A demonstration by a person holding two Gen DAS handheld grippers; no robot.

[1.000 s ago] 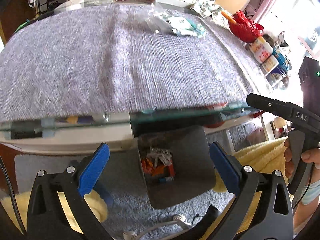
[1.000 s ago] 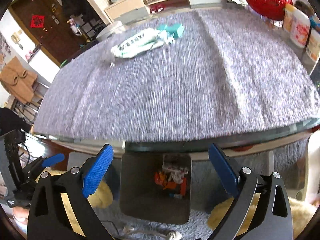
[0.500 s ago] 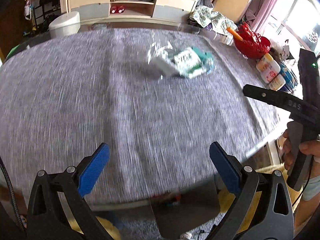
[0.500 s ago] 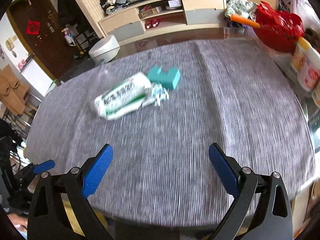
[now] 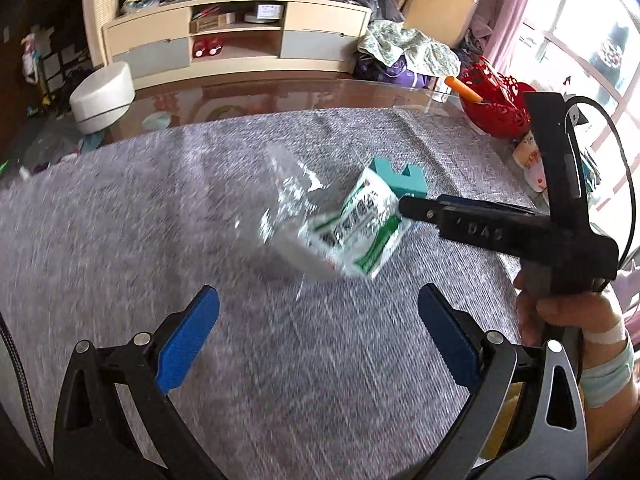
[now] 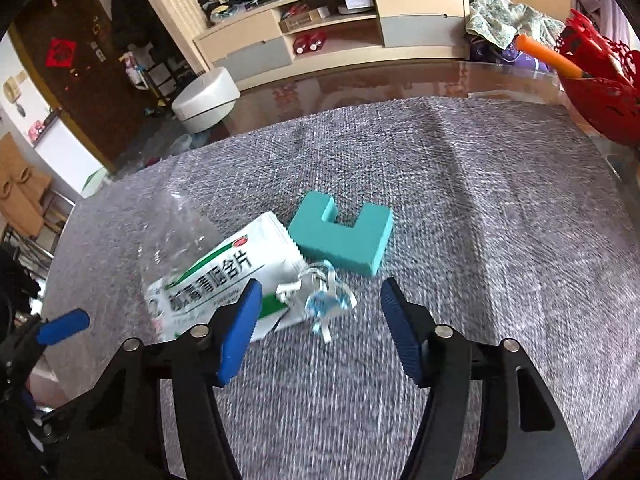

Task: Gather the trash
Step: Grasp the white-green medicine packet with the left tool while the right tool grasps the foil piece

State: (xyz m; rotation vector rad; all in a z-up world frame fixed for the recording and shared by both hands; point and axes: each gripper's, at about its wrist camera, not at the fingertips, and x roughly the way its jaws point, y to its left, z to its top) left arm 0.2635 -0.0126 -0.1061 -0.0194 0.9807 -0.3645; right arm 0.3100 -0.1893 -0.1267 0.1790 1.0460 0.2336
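Trash lies in a heap on the grey table cloth (image 6: 480,240): a white-and-green packet (image 6: 224,280) (image 5: 356,228), a crushed clear plastic bottle (image 6: 176,224) (image 5: 288,200), a small crumpled clear-and-blue wrapper (image 6: 328,296) and a teal foam block (image 6: 344,236) (image 5: 400,178). My right gripper (image 6: 320,312) hangs just over the small wrapper; its jaws are closing with the wrapper between the blue pads, which do not touch it. My left gripper (image 5: 318,320) stands open, short of the packet, nothing in it.
A red basket (image 5: 496,108) (image 6: 600,92) with an orange stick in it and several white jars (image 5: 532,160) stand at the table's right edge. A hand (image 5: 560,312) holds the right gripper's handle. A low cabinet (image 6: 340,28) and a white stool (image 6: 204,96) are beyond the table.
Both grippers moved from above the bin at the table's front edge forward over the cloth to the trash heap. The right gripper's jaws have narrowed.
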